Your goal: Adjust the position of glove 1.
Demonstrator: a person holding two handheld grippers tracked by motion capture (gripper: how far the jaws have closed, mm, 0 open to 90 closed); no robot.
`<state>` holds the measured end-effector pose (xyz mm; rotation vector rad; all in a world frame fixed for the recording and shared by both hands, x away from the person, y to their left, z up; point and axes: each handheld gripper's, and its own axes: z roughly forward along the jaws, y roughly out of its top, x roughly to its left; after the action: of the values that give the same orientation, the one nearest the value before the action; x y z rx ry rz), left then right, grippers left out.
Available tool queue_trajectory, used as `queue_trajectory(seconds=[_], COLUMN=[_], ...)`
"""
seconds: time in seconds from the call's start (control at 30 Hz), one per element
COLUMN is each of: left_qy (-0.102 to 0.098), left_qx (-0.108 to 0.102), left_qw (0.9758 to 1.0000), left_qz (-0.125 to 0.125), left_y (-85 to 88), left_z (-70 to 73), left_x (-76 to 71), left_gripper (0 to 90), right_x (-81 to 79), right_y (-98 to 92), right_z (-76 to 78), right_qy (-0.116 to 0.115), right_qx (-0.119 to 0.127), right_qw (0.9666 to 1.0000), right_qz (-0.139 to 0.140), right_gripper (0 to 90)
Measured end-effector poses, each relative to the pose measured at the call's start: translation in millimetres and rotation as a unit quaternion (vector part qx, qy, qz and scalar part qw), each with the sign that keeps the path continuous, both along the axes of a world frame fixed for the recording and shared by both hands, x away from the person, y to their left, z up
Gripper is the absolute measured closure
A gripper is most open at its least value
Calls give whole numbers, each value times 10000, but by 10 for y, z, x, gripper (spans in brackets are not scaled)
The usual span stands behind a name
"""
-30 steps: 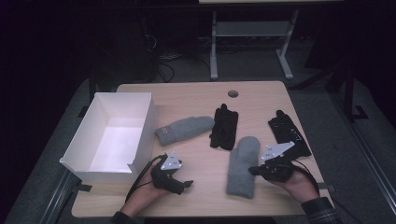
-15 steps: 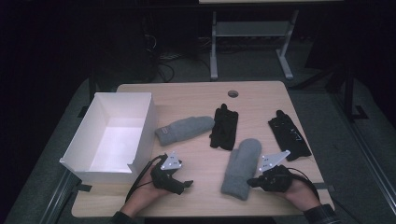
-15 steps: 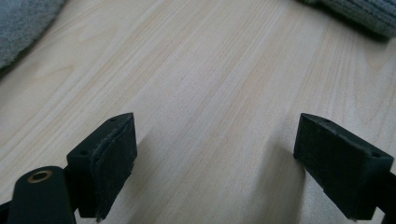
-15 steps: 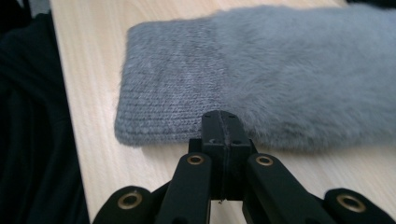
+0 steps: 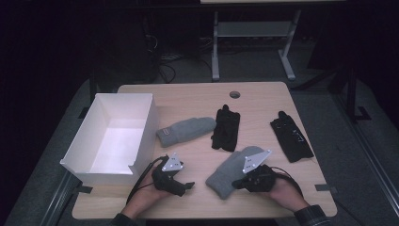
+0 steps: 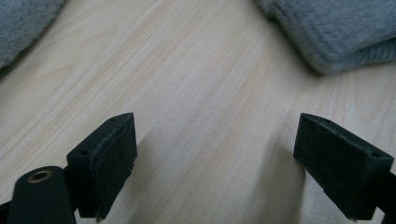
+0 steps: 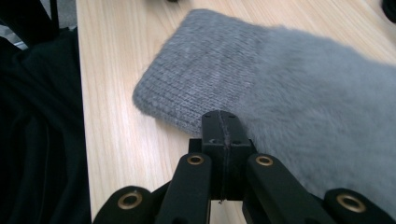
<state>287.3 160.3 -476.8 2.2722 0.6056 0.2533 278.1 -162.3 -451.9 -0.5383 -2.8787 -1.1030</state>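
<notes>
Inspection of the table (image 5: 188,94), left to right. A white box (image 5: 124,94) stands open-topped at the left edge, with nothing visible inside it. Just right of its near corner, the left gripper (image 5: 186,187) rests low over bare wood; in the left gripper view its jaws stand wide apart with nothing between them. Of the 2 grey mittens, the far grey mitten (image 5: 188,130) lies beside the box's right wall. A centre black glove (image 5: 226,128) lies touching its right end. The near grey mitten (image 5: 230,173) lies flat and slanted at the near middle, well apart from the box. The right gripper (image 5: 240,184) is at that mitten's near edge. In the right gripper view its pads (image 7: 223,135) meet flush at the knit edge, and it appears to pinch a thin fold, though the fabric between them cannot be confirmed. A right black glove (image 5: 291,136) lies untouched at the far right. Judgement: the step in hand is carrying the near grey mitten left toward the box. The next move calls for a lift high enough to clear the box's right wall, then release over the opening. The mitten is limp and may drag or slip from so thin a pinch.
</notes>
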Motion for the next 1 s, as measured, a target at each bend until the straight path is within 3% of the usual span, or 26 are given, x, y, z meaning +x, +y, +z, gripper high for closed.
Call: queue_trajectory(seconds=[0.2,0.3,0.4,0.43,0.53,0.63,0.67,0.8,0.93,1.0], left_qy=[14,13,-1,-10,-27,-14,-14,2,9,14], left_qx=[5,8,24,22,36,27,27,24,7,1], left_qw=[10000,10000,10000,10000,10000,10000,10000,10000,10000,10000], left_qz=[3,2,-9,-16,-33,-22,-22,-14,-5,11], left_y=[0,1,3,4,6,5,5,5,4,3], left_z=[2,2,3,1,0,-1,-1,-2,-3,-3], left_x=[-1,-1,1,2,4,1,1,-1,-1,0], left_gripper=[127,127,127,127,127,127,127,127,127,126], right_x=[47,53,35,12,-2,-17,-17,-32,-62,-51], right_y=[242,271,188,83,-56,-392,-392,-716,-911,-990], right_z=[-6,-5,18,38,50,69,69,30,-63,-140], right_qy=[21,3,-19,3,-40,-161,-161,-340,-485,-351], right_qx=[31,62,84,148,189,261,261,275,111,97], right_qw=[9998,9996,9998,9999,9994,9961,9961,9893,9832,9799], right_qz=[217,260,166,-42,-275,-829,-829,-1395,-1754,-1959], right_gripper=[900,900,900,890,875,785,785,593,387,253])
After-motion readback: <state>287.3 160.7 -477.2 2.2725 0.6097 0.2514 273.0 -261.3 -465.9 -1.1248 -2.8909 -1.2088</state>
